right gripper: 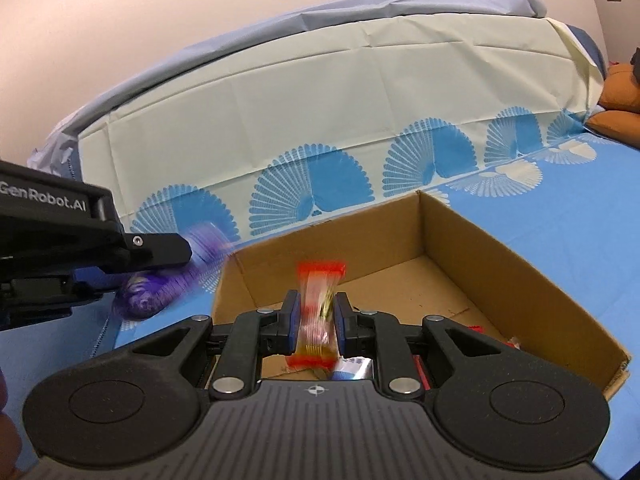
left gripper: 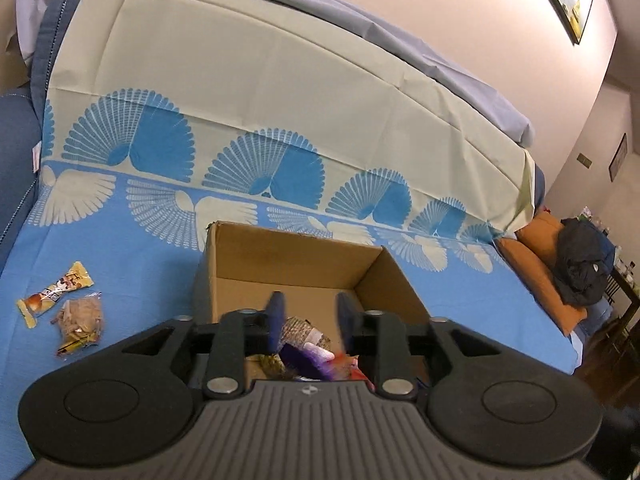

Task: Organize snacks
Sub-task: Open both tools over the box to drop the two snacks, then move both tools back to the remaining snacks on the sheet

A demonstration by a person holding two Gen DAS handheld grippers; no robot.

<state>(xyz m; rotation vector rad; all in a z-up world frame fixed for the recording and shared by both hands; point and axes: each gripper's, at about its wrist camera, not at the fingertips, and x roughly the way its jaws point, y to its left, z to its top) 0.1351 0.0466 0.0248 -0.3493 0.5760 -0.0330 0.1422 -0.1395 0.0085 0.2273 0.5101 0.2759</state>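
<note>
Fingers of right gripper (right gripper: pixel 316 312) pinch a red-ended clear snack packet (right gripper: pixel 318 312) above the cardboard box (right gripper: pixel 520 280), poised for dropping; left gripper (left gripper: pixel 310 316) parted over it, purple packet (left gripper: pixel 310 356) released below.

Matt brown cardboard box (right gripper: pixel 520 280); glossy clear plastic snack wrapper (right gripper: pixel 318 312); smooth creased bedsheet (left gripper: pixel 240 80); matt black plastic right claw (right gripper: pixel 316 320).
</note>
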